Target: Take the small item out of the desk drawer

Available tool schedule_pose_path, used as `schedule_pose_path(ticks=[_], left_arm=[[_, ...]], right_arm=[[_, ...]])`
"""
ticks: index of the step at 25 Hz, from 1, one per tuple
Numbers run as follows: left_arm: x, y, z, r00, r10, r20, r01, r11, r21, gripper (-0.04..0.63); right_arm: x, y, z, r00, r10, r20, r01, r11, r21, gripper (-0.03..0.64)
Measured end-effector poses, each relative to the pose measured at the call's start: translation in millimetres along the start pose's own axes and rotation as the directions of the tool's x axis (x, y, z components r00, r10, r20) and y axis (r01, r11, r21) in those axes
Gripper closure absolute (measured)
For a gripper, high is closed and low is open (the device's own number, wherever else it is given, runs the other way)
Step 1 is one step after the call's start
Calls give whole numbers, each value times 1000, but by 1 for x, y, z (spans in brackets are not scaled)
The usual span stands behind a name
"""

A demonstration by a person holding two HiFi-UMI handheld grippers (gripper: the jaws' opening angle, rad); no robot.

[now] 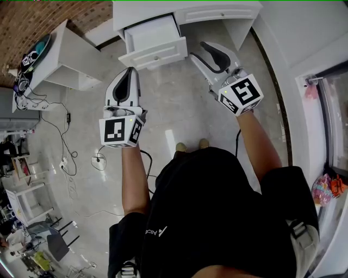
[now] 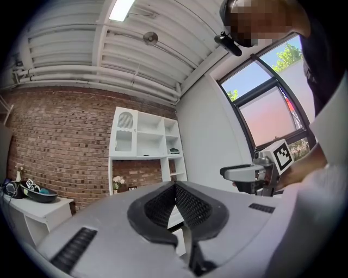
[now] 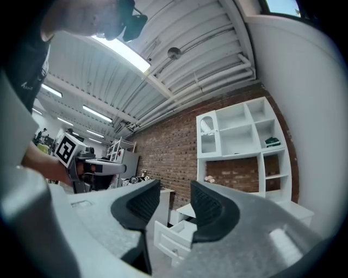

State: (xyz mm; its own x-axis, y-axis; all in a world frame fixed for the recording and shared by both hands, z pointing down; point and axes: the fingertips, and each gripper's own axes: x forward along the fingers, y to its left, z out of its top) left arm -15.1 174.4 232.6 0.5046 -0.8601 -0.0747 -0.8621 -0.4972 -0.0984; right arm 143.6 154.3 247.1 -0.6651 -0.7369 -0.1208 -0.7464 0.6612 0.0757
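Note:
The white desk (image 1: 217,12) stands at the top of the head view, its drawer (image 1: 152,38) pulled out over the floor. The drawer's inside looks plain white, and I make out no small item in it. My left gripper (image 1: 130,71) hangs just below the drawer front, shut, with nothing between its pads (image 2: 175,187). My right gripper (image 1: 205,48) is to the right of the drawer, below the desk edge. Its jaws (image 3: 175,198) stand open and empty, and the drawer (image 3: 174,236) shows through the gap. Both are held in the air, clear of the desk.
A white side table (image 1: 68,54) with a dark bowl (image 1: 37,51) stands left of the desk. Cables and a power strip (image 1: 64,162) lie on the floor at left. A white shelf unit (image 2: 144,141) stands against the brick wall. A window wall (image 1: 326,98) runs along the right.

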Motion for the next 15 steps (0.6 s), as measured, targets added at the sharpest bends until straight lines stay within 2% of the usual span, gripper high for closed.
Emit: schedule_pose_path(ticks=[6, 15], left_arm=[[12, -3, -2, 1000, 28, -8, -28, 1000, 8, 595], [33, -13, -7, 997, 83, -3, -83, 997, 8, 595]], right_arm=[[0, -14, -10, 1000, 17, -26, -17, 1000, 0, 390], [-2, -46, -25, 997, 67, -43, -66, 998, 11, 379]])
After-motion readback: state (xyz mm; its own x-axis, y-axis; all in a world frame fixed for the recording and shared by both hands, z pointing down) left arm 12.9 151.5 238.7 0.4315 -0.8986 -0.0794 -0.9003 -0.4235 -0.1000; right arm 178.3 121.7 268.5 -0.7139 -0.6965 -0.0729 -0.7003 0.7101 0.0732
